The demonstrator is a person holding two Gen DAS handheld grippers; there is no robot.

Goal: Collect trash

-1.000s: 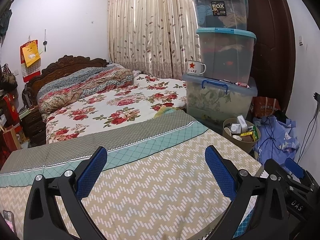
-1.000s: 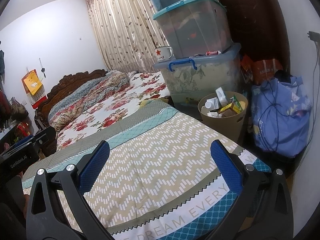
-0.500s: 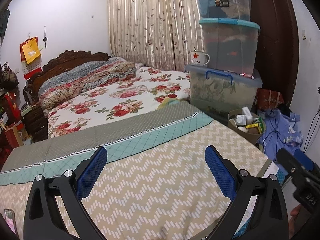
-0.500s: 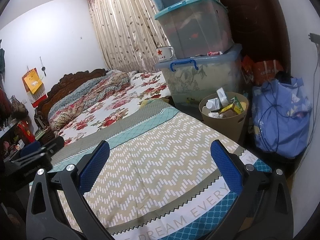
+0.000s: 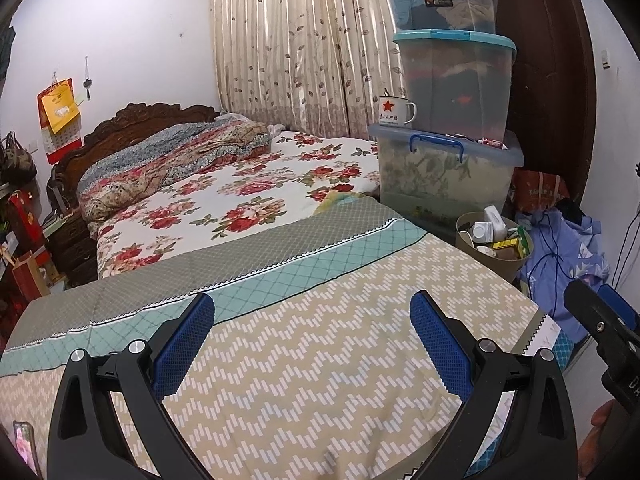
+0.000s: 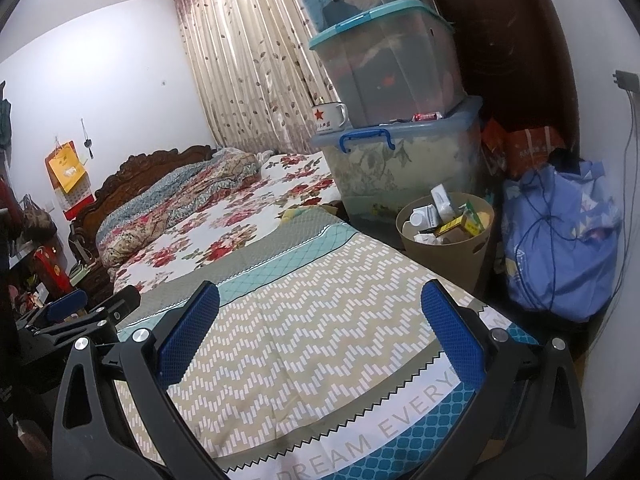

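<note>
A tan waste bin [image 6: 446, 250] stands on the floor beside the bed's foot, full of cartons, bottles and a yellow box [image 6: 458, 224]. It also shows in the left wrist view [image 5: 496, 246]. My left gripper [image 5: 312, 334] is open and empty, held above the patterned bed cover [image 5: 320, 352]. My right gripper [image 6: 320, 320] is open and empty above the same cover [image 6: 320, 332], with the bin ahead to its right. The right gripper shows at the right edge of the left wrist view [image 5: 600, 324]; the left gripper shows at the left of the right wrist view [image 6: 80, 312].
Three stacked plastic storage boxes [image 6: 384, 80] stand behind the bin, with a white star mug [image 6: 328, 118] on the lowest lid. A blue cloth bag [image 6: 560, 240] with a cable lies right of the bin. A phone [image 5: 24, 444] lies on the cover.
Both grippers have stayed open. The left view has shifted a little, and the right gripper has slid toward the right edge of it.
</note>
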